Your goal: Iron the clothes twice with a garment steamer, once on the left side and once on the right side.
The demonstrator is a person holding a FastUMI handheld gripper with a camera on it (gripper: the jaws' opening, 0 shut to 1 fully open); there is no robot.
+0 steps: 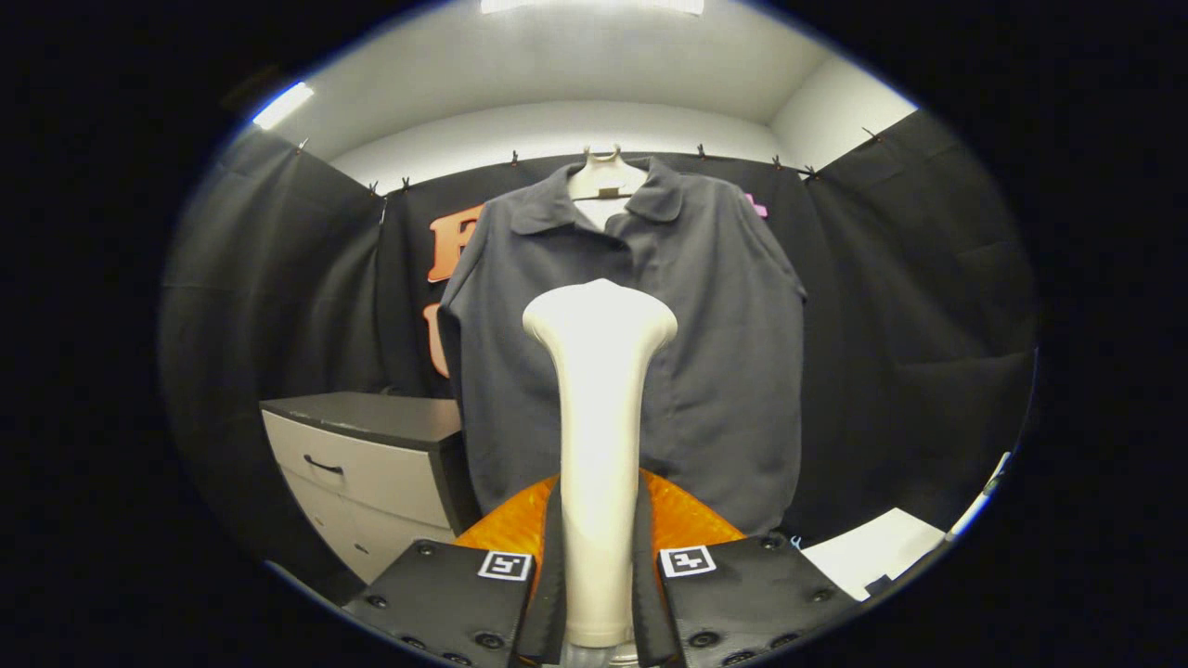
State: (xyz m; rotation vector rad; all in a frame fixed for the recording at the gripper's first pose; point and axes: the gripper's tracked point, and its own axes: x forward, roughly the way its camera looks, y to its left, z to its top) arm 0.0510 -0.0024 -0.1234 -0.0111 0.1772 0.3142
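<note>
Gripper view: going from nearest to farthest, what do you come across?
Gripper's fingers shut on the white steamer → steamer's head just ahead → grey shirt on its hanger → black cloth wall.

Black cloth (pixel 891 306) drapes the booth on every side, clipped along its top edge. Above it, white walls (pixel 557 125) meet a white ceiling (pixel 575 56) with bright light strips (pixel 281 105). Off to the left, a grey-topped cabinet (pixel 371 464) shows pale drawers with dark handles.
</note>
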